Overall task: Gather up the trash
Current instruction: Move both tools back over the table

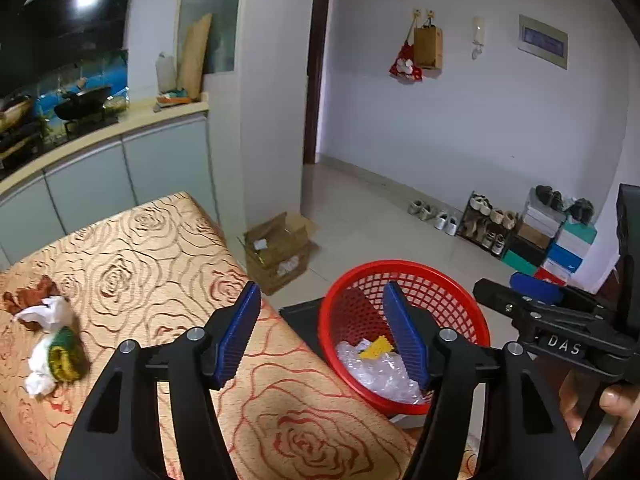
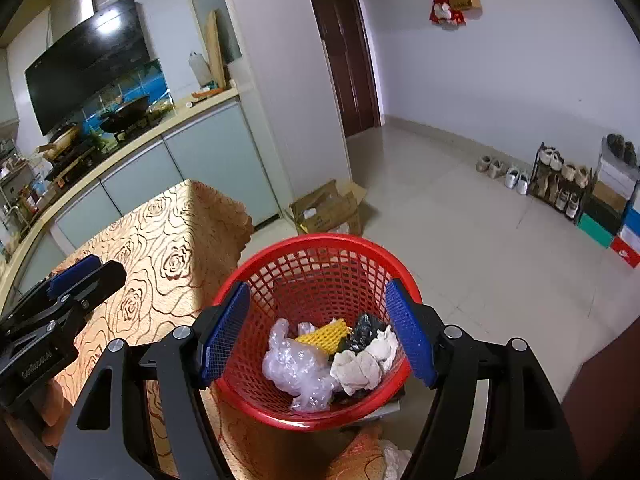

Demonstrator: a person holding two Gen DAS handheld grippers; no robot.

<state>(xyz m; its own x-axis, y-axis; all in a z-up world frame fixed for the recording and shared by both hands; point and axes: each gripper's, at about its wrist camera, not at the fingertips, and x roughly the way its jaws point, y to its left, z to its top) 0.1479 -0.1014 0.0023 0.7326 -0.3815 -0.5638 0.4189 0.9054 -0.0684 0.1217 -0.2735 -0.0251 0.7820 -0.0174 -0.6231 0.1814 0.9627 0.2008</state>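
Both tools hang over the corner of the table [image 1: 168, 248] with its gold cloth patterned in red roses, and both are released, nothing between their blue ribbed pads. The right gripper [image 2: 318, 332] is poised straight over the red plastic mesh basket [image 2: 320, 252], which stands just off the table's edge. In it lie a wad of clear bubble wrap [image 2: 296, 368], a yellow foam fruit net [image 2: 322, 332], a crumpled white tissue [image 2: 362, 364] and a scrap of black plastic [image 2: 366, 326]. The left gripper [image 1: 320, 336] straddles the table edge, jaws apart and empty, with the basket at about two o'clock from it in its own view. What is left to collect sits well apart on the cloth, toward nine o'clock in the left view: a loose heap of crumpled white paper [image 1: 46, 312] with a brown wrapper [image 1: 38, 292] behind it and a green-and-yellow rolled piece [image 1: 66, 354] touching its near side. The heap's long axis runs from the far brown bit toward the near white end, roughly twelve to six in that view. I'd judge the left hand the nearer one for it; the right, seen at three o'clock there, is on the basket side. The next reach probably means swinging left across the table.
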